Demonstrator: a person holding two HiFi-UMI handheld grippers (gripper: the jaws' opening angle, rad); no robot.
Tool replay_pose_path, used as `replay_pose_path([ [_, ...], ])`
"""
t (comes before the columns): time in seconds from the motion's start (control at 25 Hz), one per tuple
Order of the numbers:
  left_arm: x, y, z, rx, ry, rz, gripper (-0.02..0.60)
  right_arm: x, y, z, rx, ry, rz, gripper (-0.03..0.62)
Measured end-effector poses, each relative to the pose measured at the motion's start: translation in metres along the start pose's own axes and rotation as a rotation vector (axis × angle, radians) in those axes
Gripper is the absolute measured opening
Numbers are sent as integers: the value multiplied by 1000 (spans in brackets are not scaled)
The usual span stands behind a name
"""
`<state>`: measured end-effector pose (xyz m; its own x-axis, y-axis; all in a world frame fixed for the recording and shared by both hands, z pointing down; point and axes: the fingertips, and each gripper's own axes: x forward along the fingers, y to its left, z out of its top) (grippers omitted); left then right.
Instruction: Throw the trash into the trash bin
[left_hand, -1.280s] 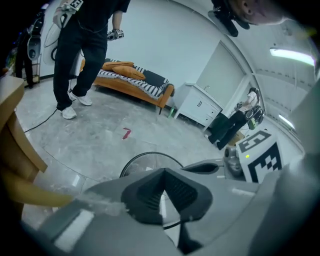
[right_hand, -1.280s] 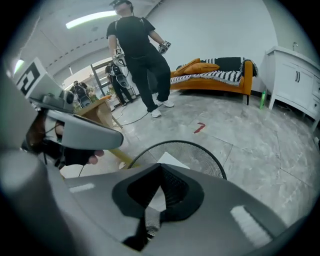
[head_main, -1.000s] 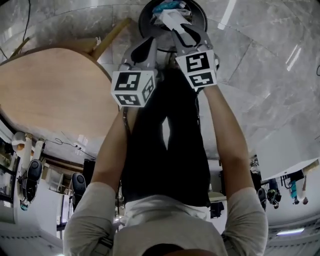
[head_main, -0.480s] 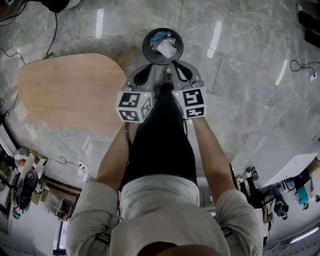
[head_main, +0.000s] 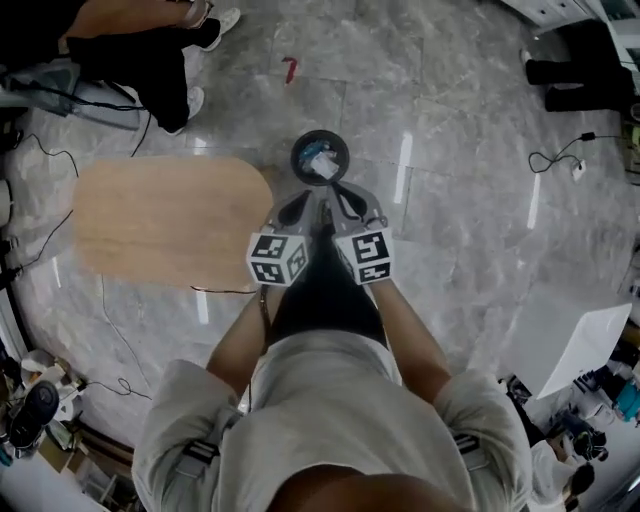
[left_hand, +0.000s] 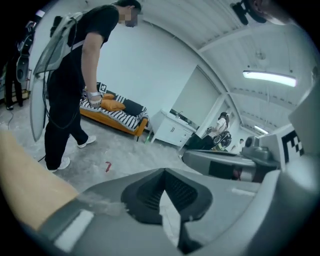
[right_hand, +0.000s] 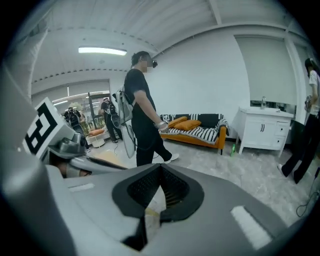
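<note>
Grey marble floor fills the head view. On it stands a round dark trash bin (head_main: 298, 160), with white and blue trash (head_main: 321, 164) lying inside. On the wearer's side of the bin, near its rim, the left gripper (head_main: 298, 206) and the right gripper (head_main: 346, 200) are held side by side, tips towards the bin. Both are clenched, jaws pressed together with nothing between them. A pale wooden table (head_main: 170, 222) sits left of the bin. Beyond the bin stands a person in dark clothes (head_main: 150, 45).
</note>
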<state>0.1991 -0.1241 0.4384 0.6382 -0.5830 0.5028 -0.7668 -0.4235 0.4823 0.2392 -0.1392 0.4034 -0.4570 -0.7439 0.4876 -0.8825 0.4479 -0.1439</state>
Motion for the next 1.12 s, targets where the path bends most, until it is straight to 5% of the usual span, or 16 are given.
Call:
replay_pose_path([
  [0.52, -110, -83, 62, 143, -213, -12, 18, -123, 43, 72, -151, -185, -26, 8],
  [0.76, -105, -151, 80, 186, -299, 8, 18, -175, 20, 104, -256, -251, 30, 6],
  [1.12, -103, -209, 70, 235, -359, 51, 18, -228, -8, 96, -232, -300, 41, 6],
])
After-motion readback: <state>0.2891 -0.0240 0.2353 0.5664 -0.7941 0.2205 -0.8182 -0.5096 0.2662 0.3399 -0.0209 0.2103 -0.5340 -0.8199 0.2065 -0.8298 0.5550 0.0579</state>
